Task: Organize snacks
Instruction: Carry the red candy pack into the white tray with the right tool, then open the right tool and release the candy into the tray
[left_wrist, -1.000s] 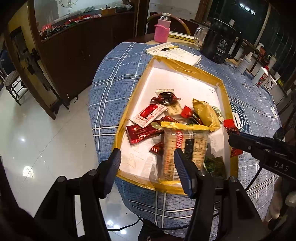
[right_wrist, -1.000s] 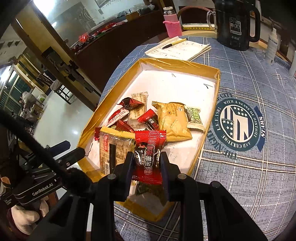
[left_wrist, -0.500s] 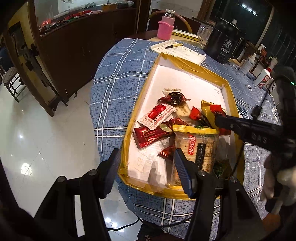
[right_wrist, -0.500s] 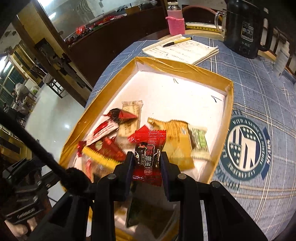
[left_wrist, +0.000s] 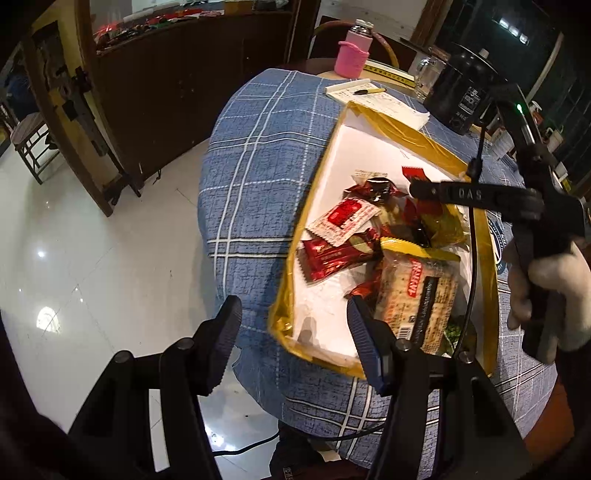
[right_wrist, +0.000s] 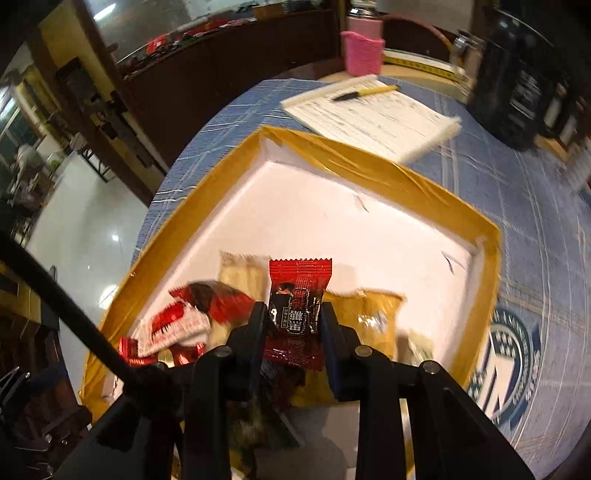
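Note:
A white box with a yellow-taped rim (left_wrist: 295, 254) lies on the blue checked tablecloth and holds several snack packets. Among them are a cracker pack (left_wrist: 417, 295), a red-and-white sachet (left_wrist: 343, 221) and a dark red packet (left_wrist: 332, 258). My right gripper (right_wrist: 293, 317) is shut on a red-and-black snack packet (right_wrist: 297, 306), held above the pile near a yellow pack (right_wrist: 373, 314). My left gripper (left_wrist: 295, 332) stands open with nothing between its fingers, over the box's near left corner.
A notepad with a pen (right_wrist: 369, 110) lies just beyond the box. Behind it stand a pink-sleeved bottle (left_wrist: 352, 55) and a black jug (left_wrist: 465, 99). A gloved hand (left_wrist: 554, 295) holds the right tool. The table edge drops to the tiled floor (left_wrist: 92, 258) on the left.
The right gripper has carried the red-and-black packet from the box's near right side inward over the pile. The left gripper has drifted slightly toward the table's left edge, still open.

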